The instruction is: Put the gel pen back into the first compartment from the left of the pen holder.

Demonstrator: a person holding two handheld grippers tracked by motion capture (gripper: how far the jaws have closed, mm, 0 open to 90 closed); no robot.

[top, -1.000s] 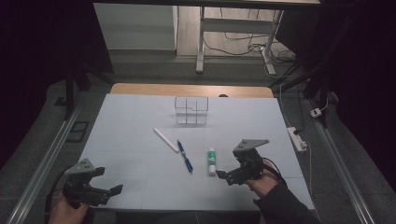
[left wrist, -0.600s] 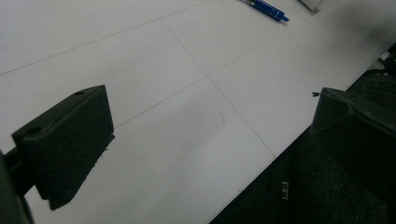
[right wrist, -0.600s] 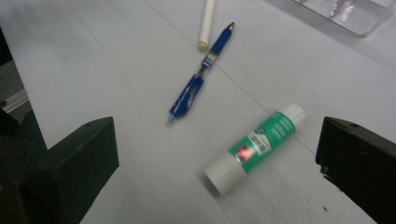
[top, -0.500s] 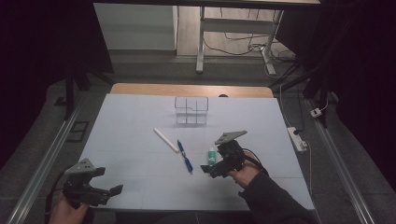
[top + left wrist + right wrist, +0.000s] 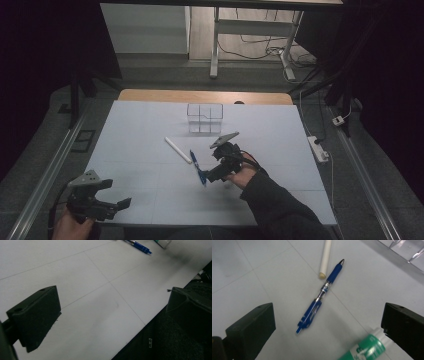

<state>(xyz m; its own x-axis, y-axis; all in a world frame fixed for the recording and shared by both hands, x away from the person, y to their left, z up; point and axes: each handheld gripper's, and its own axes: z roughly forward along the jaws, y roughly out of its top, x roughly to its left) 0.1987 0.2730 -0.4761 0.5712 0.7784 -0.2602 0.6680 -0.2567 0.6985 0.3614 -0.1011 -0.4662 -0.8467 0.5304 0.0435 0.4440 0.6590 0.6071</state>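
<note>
A blue pen [image 5: 198, 169] lies mid-table on the white sheet, with a white stick [image 5: 178, 149] just to its left. My right gripper [image 5: 213, 166] hovers right beside the pen, open and holding nothing. In the right gripper view the pen [image 5: 319, 298] lies between the spread jaws of my right gripper [image 5: 327, 325], the white stick [image 5: 325, 257] is above it, and a green-labelled glue stick [image 5: 364, 348] sits by the right jaw. My left gripper [image 5: 117, 196] rests open near the front left edge. In its own view my left gripper [image 5: 112, 310] stands open over bare sheet.
A clear divided box [image 5: 205, 118] stands at the back centre of the sheet. A white power strip [image 5: 318, 148] lies on the floor to the right. The table's front edge [image 5: 140, 327] runs close under the left gripper.
My right gripper has moved left and forward, from beside the glue stick to over the blue pen. The left gripper has stayed put.
</note>
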